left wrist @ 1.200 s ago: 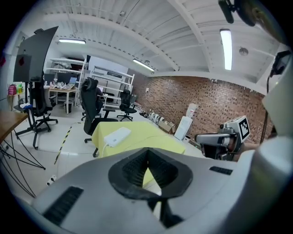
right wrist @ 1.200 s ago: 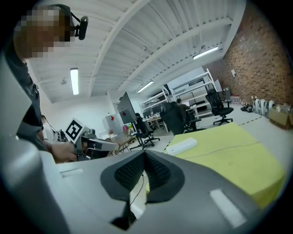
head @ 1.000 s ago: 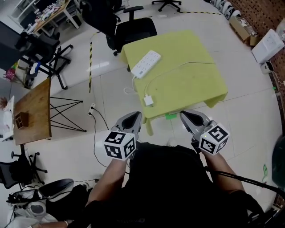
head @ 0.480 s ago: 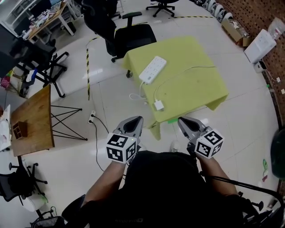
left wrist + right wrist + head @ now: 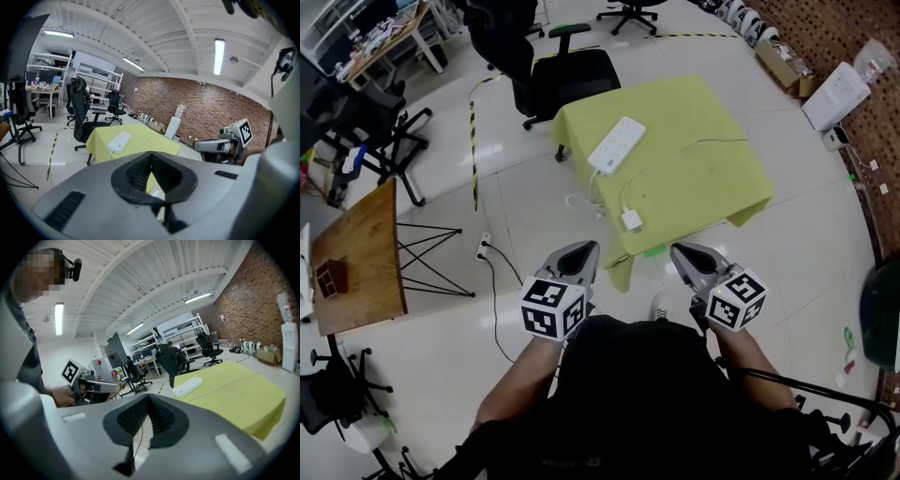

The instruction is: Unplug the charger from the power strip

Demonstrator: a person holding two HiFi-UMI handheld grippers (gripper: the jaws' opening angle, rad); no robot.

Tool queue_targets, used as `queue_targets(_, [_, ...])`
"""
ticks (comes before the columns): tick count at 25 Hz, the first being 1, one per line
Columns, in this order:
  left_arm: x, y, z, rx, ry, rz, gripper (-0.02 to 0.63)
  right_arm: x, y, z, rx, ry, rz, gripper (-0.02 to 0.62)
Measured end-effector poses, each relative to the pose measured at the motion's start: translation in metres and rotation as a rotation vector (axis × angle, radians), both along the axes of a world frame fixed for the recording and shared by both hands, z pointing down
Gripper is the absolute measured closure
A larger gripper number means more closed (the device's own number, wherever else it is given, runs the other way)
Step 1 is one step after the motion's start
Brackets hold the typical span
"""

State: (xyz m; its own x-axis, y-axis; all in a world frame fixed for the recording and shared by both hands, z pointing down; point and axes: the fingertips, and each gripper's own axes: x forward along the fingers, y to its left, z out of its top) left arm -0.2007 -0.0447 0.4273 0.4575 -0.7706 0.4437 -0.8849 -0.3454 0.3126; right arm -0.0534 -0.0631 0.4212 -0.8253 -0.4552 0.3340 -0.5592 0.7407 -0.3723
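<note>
Both arms reach forward, left gripper (image 5: pixel 583 249) and right gripper (image 5: pixel 679 252) closed, empty.

One power strip (image 5: pixel 616 143), one charger (image 5: pixel 632 220), one yellow surface (image 5: pixel 712 183), and two grippers: left gripper (image 5: pixel 578 251), right gripper (image 5: pixel 689 253).

Table (image 5: pixel 703 178) under yellow-green cloth, upper centre of head view. White strip (image 5: pixel 616 144) lies diagonally near table's upper-left edge. Small white charger (image 5: pixel 631 220) near lower-left corner, apart from strip. Thin cable (image 5: pixel 694 147) curves across cloth toward right.
</note>
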Motion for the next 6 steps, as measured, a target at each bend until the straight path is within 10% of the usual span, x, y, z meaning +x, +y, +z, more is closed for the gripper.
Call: queue_targets(6, [0.003, 0.002, 0.003, -0.002, -0.001, 0.004, 0.601, 0.005, 0.008, 0.013, -0.042, 0.002, 0.008, 0.595])
